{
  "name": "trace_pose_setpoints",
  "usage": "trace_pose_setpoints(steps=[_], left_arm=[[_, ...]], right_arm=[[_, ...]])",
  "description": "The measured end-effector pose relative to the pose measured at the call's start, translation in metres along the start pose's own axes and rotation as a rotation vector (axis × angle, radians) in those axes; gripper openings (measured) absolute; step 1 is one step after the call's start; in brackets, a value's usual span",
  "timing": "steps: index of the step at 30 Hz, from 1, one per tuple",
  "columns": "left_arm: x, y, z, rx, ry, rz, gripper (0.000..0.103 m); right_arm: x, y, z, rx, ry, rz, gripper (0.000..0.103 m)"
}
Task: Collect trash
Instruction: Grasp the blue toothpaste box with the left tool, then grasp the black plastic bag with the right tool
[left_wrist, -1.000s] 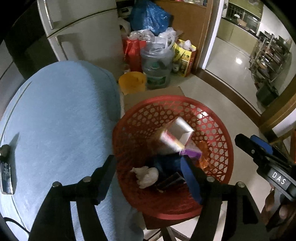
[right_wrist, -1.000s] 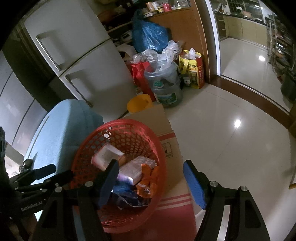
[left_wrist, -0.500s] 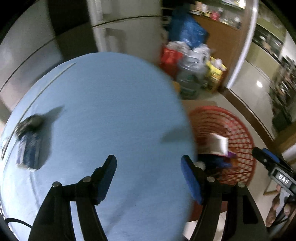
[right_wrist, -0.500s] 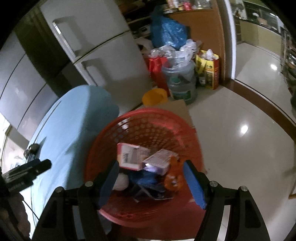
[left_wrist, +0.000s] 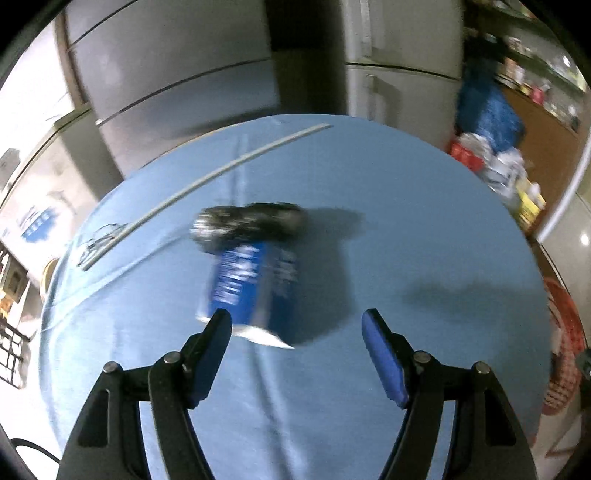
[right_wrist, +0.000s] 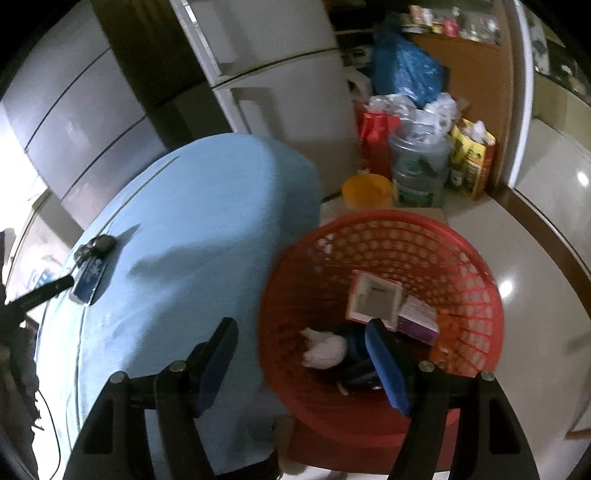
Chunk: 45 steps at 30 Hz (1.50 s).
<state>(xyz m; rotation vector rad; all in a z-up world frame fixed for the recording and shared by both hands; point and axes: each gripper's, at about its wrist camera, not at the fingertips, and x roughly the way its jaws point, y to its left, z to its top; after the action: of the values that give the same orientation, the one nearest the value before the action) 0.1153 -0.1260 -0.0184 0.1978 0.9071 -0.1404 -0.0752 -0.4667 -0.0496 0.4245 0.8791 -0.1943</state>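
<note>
Blue snack packet (left_wrist: 255, 284) lies on the light-blue tablecloth (left_wrist: 406, 229), just ahead of the left gripper (left_wrist: 295, 328), whose jaws are apart and empty. Right gripper (right_wrist: 301, 343), also spread and empty, hangs over the red basket (right_wrist: 461, 266) of trash beside the table.

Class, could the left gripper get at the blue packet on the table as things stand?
Probably yes. The left gripper is open and empty, and the blue packet lies on the blue table just beyond its fingers, nothing between them. The packet sits off toward one finger, though.
</note>
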Motion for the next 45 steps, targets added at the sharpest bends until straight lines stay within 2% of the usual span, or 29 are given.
trace_pose_setpoints(steps=[4,7,13,18,19,20,24,29,32,37,40,45], left_arm=[[0.022,0.033,0.008,-0.052,0.0,0.016,0.074],[0.041,0.046,0.009,-0.082,0.017,-0.008,0.074],[0.08,0.049,0.006,-0.098,0.101,-0.055,0.074],[0.08,0.04,0.002,-0.089,0.082,-0.121,0.074],[0.079,0.038,0.0,-0.083,0.075,-0.114,0.064],[0.079,0.037,-0.001,-0.079,0.08,-0.12,0.059],[0.072,0.045,-0.008,-0.1,0.085,-0.129,0.057],[0.048,0.062,-0.035,-0.111,0.07,-0.079,0.057],[0.036,0.072,-0.051,-0.124,0.071,-0.05,0.057],[0.028,0.088,-0.067,-0.15,0.072,-0.027,0.057],[0.028,0.096,-0.071,-0.167,0.08,-0.026,0.057],[0.038,0.102,-0.072,-0.193,0.097,-0.028,0.057]], right_arm=[[-0.002,0.022,0.004,-0.044,-0.001,0.007,0.075],[-0.004,0.036,0.005,-0.074,-0.002,0.006,0.075],[-0.006,0.055,0.008,-0.121,0.003,0.006,0.075],[0.001,0.069,0.011,-0.151,0.015,0.009,0.075],[0.003,0.073,0.012,-0.157,0.016,0.011,0.075],[0.004,0.078,0.013,-0.165,0.016,0.015,0.075],[0.011,0.104,0.024,-0.218,0.006,0.045,0.075],[0.034,0.161,0.041,-0.323,0.001,0.115,0.075],[0.056,0.212,0.052,-0.419,0.001,0.181,0.075],[0.09,0.307,0.069,-0.652,-0.001,0.276,0.075],[0.112,0.356,0.081,-0.764,0.006,0.29,0.075],[0.145,0.406,0.089,-0.892,0.056,0.307,0.075]])
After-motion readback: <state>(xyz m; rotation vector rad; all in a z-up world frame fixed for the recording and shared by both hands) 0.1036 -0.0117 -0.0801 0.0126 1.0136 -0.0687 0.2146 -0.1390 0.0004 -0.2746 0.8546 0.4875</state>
